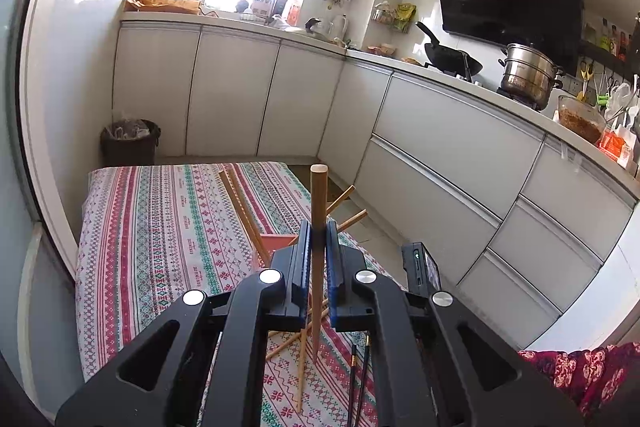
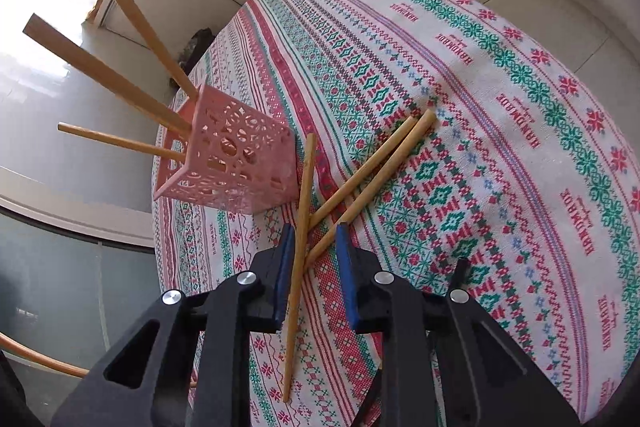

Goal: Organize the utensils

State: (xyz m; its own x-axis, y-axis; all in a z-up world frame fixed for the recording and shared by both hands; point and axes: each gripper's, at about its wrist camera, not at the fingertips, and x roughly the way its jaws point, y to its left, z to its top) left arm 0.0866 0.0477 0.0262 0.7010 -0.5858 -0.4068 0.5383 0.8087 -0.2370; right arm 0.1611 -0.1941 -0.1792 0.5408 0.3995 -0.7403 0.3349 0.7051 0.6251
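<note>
My left gripper (image 1: 319, 233) is shut on a brown wooden chopstick (image 1: 319, 195), held upright above the patterned tablecloth (image 1: 160, 227). Below it lie several loose wooden chopsticks (image 1: 301, 359) and a dark pair (image 1: 356, 379). The pink perforated holder (image 2: 236, 163) stands on the cloth with three wooden chopsticks (image 2: 100, 71) leaning out of it; its rim shows in the left wrist view (image 1: 276, 241). My right gripper (image 2: 312, 239) is open, low over the cloth, its jaws around a long chopstick (image 2: 298, 247) that crosses two others (image 2: 376, 163).
White kitchen cabinets (image 1: 440, 147) run along the right and back. A black wok (image 1: 448, 57) and steel pot (image 1: 528, 75) sit on the counter. A dark bin (image 1: 128, 143) stands on the floor beyond the table. A black device (image 1: 420, 263) lies at the table's right edge.
</note>
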